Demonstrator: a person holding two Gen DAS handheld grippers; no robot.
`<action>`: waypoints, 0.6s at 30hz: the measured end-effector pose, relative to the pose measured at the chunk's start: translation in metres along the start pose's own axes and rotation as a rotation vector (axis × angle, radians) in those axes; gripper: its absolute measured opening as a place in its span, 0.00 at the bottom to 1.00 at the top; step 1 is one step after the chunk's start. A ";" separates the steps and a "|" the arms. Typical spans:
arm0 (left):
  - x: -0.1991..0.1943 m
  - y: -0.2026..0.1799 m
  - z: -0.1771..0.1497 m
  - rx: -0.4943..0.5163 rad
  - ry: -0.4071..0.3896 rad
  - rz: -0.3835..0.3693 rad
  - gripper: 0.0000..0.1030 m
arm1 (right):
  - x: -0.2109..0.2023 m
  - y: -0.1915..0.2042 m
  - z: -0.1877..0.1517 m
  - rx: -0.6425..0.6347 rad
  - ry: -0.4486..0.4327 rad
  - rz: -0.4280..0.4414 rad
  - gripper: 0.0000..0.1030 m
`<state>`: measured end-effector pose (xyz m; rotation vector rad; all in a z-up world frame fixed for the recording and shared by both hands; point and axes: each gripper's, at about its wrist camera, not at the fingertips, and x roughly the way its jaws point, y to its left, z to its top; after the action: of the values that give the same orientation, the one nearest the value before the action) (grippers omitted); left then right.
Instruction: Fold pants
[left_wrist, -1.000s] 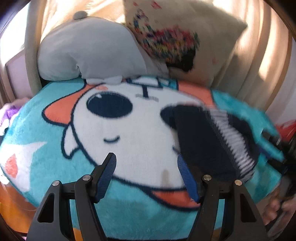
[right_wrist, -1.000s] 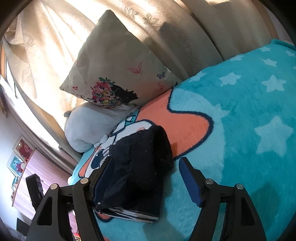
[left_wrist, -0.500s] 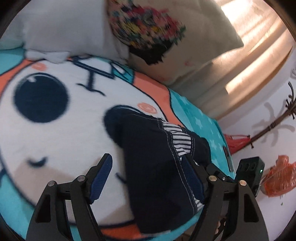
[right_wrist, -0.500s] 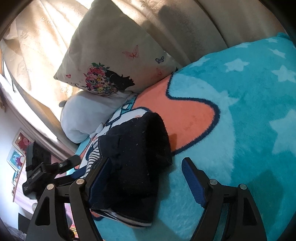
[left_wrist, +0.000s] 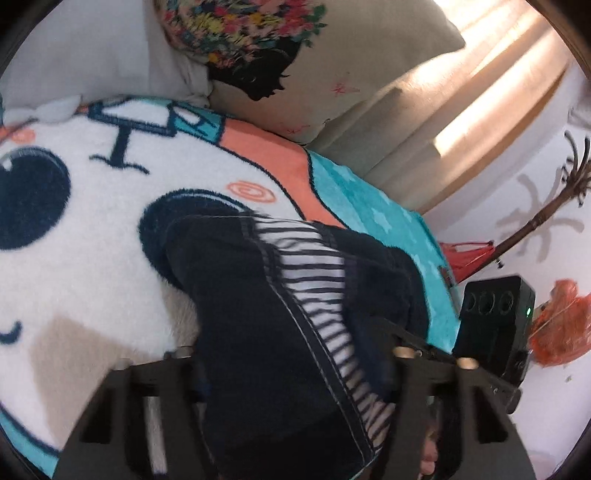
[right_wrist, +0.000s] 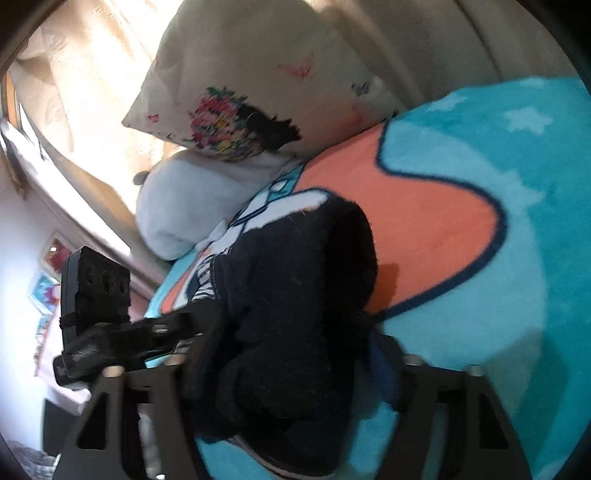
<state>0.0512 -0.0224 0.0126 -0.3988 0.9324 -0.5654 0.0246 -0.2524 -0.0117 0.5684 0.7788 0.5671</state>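
Note:
The folded dark navy pants (left_wrist: 251, 325), with a striped lining showing at the waistband, lie on the cartoon fleece blanket (left_wrist: 92, 240). My left gripper (left_wrist: 291, 369) is open, its jaws wide on either side of the bundle, fingertips hidden by the cloth. In the right wrist view the pants (right_wrist: 288, 325) fill the gap of my right gripper (right_wrist: 291, 365), also open and straddling the bundle from the opposite side. The left gripper's camera body (right_wrist: 96, 291) shows at left there; the right one's (left_wrist: 495, 325) shows in the left view.
A floral cushion (left_wrist: 295, 55) and a pale grey pillow (right_wrist: 199, 206) lean against beige curtains (left_wrist: 480, 92) at the bed's head. Past the bed edge, a broom (left_wrist: 535, 221) and an orange bag (left_wrist: 557, 325) lie on the white floor.
Both grippers have moved in toward the folded pants from opposite sides. The bundle now sits between each pair of open jaws, where before it lay ahead of them.

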 end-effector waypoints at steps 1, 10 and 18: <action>-0.005 -0.003 -0.002 0.012 -0.010 0.010 0.44 | -0.001 0.000 -0.001 0.008 -0.002 0.009 0.58; -0.054 -0.053 -0.020 0.192 -0.146 0.240 0.42 | -0.014 0.023 -0.002 -0.011 -0.028 0.099 0.53; -0.085 -0.068 -0.027 0.249 -0.243 0.311 0.42 | -0.023 0.052 -0.003 -0.069 -0.051 0.142 0.52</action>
<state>-0.0302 -0.0259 0.0896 -0.0909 0.6637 -0.3327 -0.0042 -0.2298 0.0316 0.5758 0.6720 0.7054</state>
